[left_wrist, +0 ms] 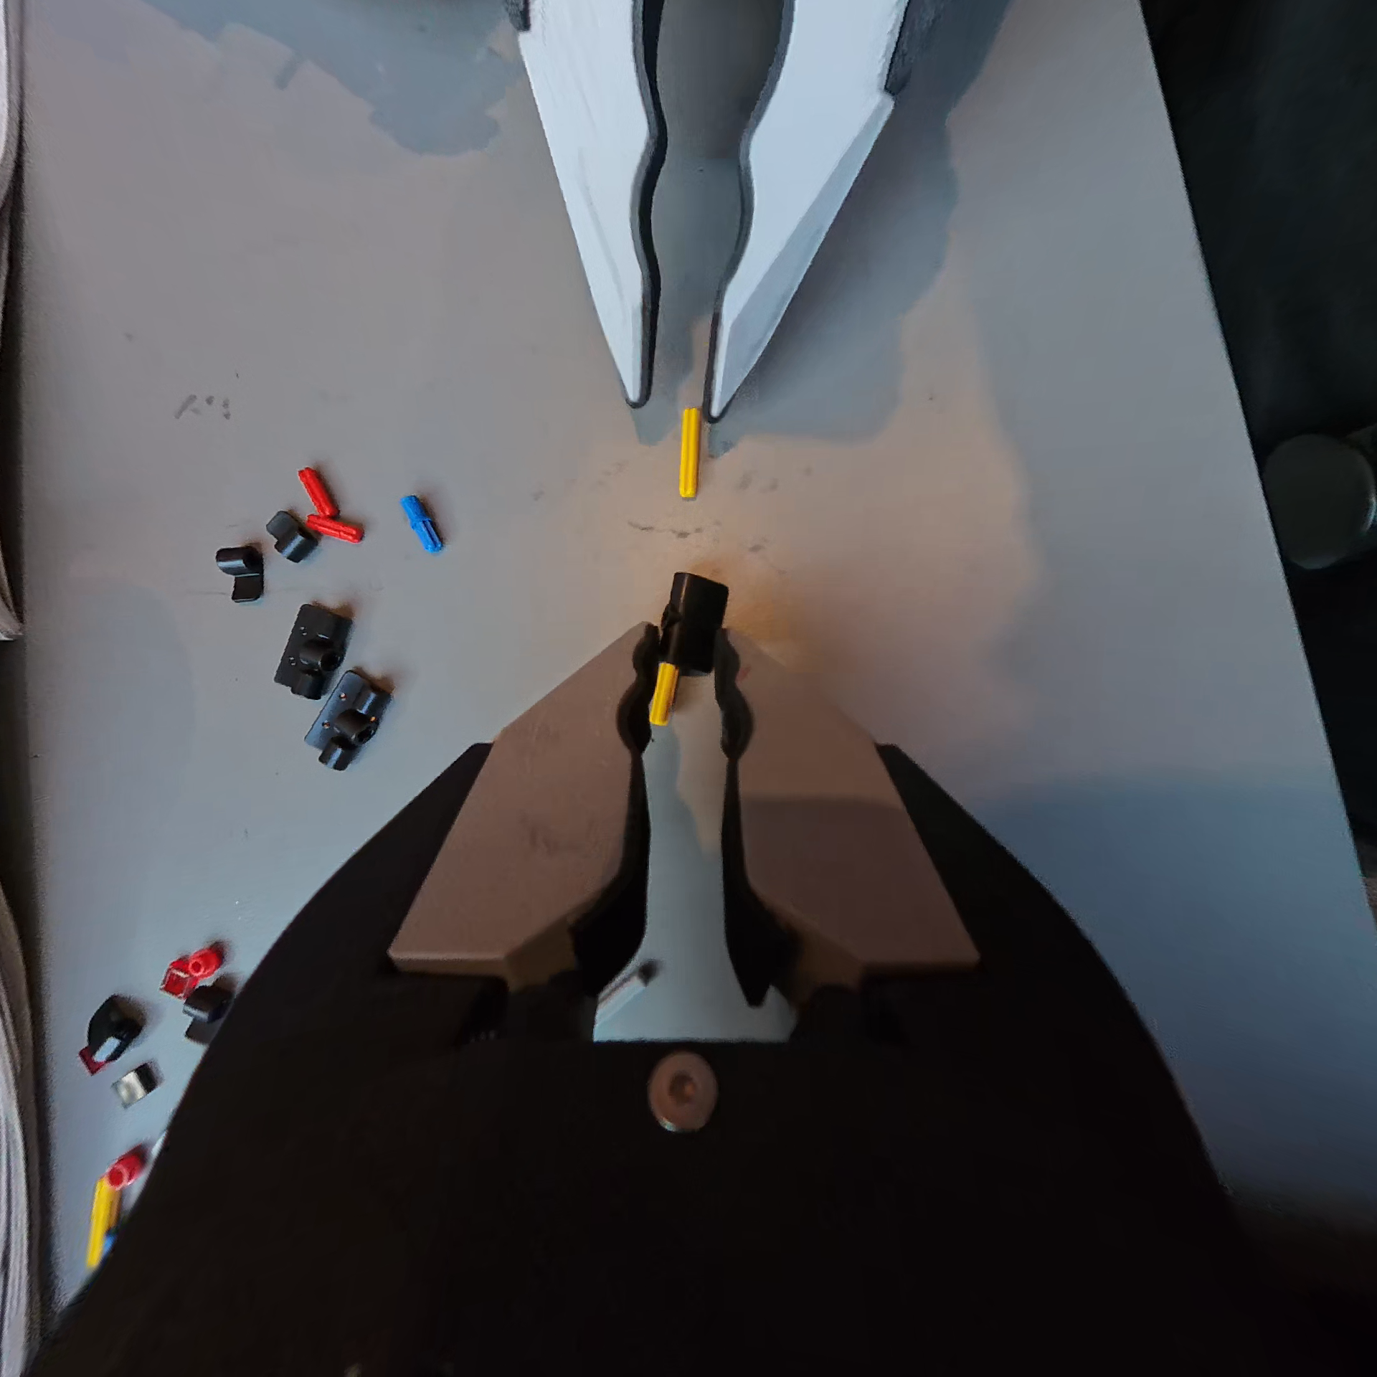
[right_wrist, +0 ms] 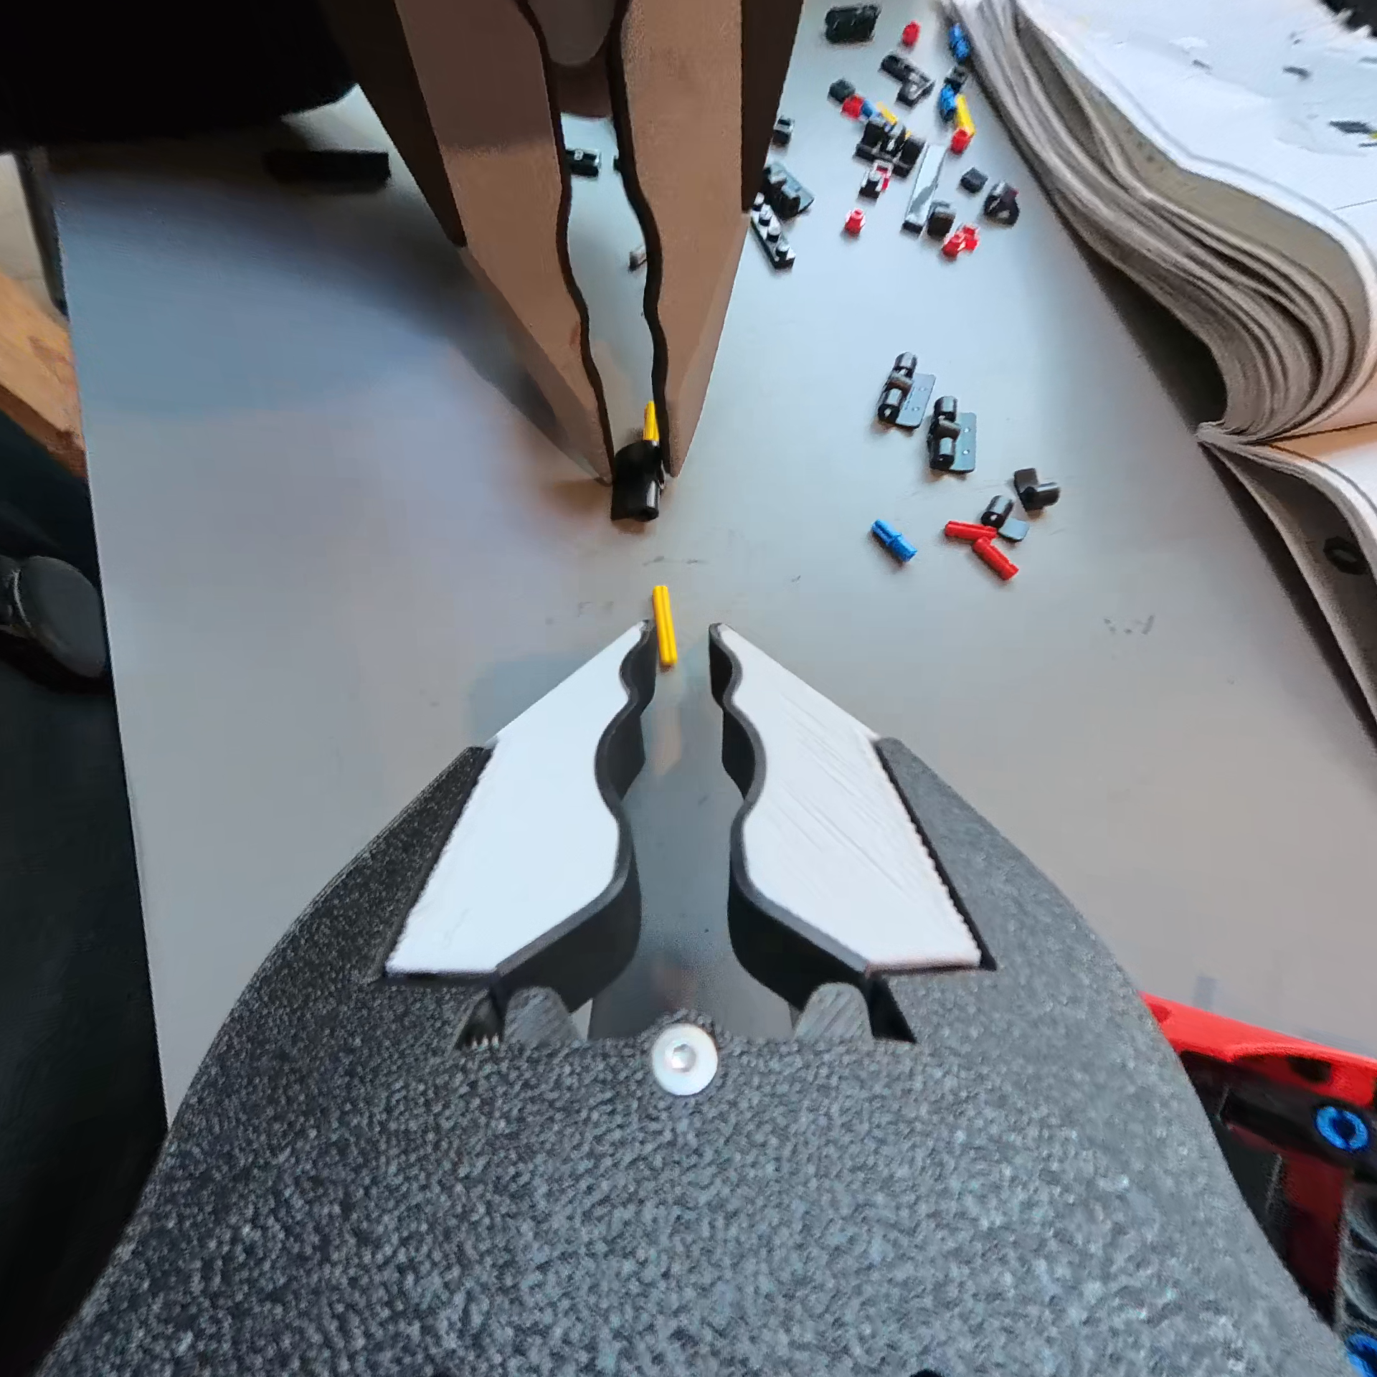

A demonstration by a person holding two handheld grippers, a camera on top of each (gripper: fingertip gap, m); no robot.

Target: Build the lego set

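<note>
1. Left wrist view: the left hand-held gripper [left_wrist: 682, 641], the brown one, is gripping a black connector [left_wrist: 697, 622] at its fingertips, jaws clamped on it. A short yellow axle [left_wrist: 662, 694] is sticking out of the connector's back end, between the fingers.

2. Same view: a loose yellow axle [left_wrist: 690, 452] is lying on the grey table [left_wrist: 372, 261], just beyond the connector and roughly in line with it. The right hand-held gripper [left_wrist: 674, 406], the white one, is pointing at the loose axle from the far side, its tips just beside the axle's far end. Red pins [left_wrist: 328, 510], a blue pin [left_wrist: 422, 523] and black brackets [left_wrist: 328, 682] are lying well left of the connector.

3. Right wrist view: the right hand-held gripper [right_wrist: 678, 633] is standing with its jaws apart, holding nothing. The loose yellow axle [right_wrist: 663, 626] is lying between its fingertips, close to the left finger. Beyond the axle, the left hand-held gripper [right_wrist: 637, 469] is holding the connector [right_wrist: 637, 492], open end facing the axle. A thick booklet [right_wrist: 1192, 223] is lying far right of the axle.

4. Step in hand, as I judge it: picking up the second axle to plug into the connector.

5. The next move is calling for closing the right jaws squarely on the thin axle without rolling it, lifting it, then lining it up with the connector's hole.
</note>
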